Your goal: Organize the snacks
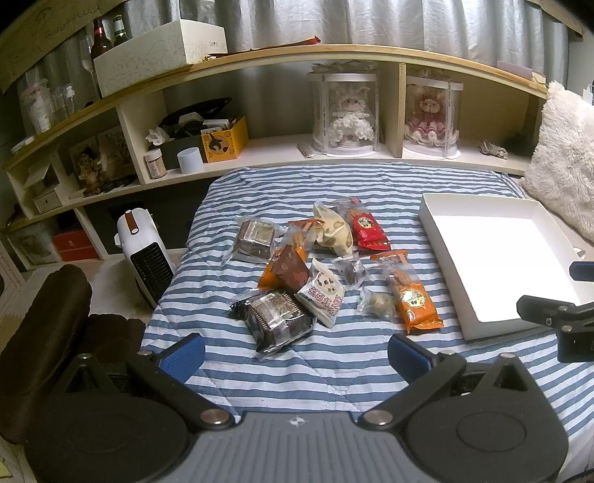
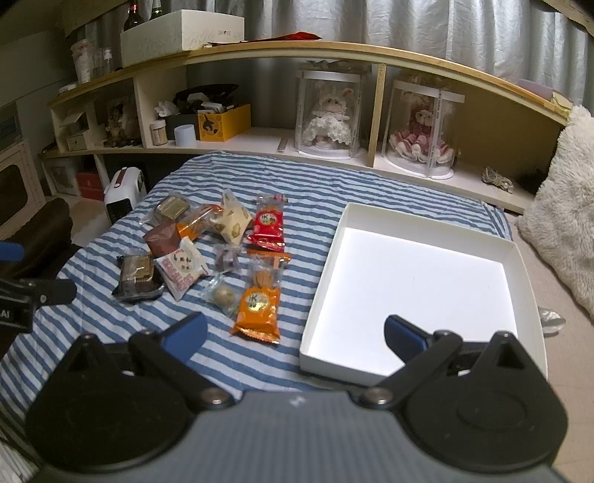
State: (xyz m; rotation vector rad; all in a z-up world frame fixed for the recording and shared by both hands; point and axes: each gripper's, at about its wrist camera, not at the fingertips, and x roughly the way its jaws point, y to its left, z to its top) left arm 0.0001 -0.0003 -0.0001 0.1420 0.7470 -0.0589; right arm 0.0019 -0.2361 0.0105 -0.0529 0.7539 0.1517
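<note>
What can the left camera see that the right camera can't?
Only the left wrist view shows the brown and green bottles on the top shelf in full, and the right gripper poking in from the side.

Only the right wrist view shows the crumpled silver wrapper on the floor beside the white box, and the left gripper at its edge.

Both show the pile of snacks on the striped blanket, the empty box, the white heater, and the two dolls in clear cases. Both grippers are open.
</note>
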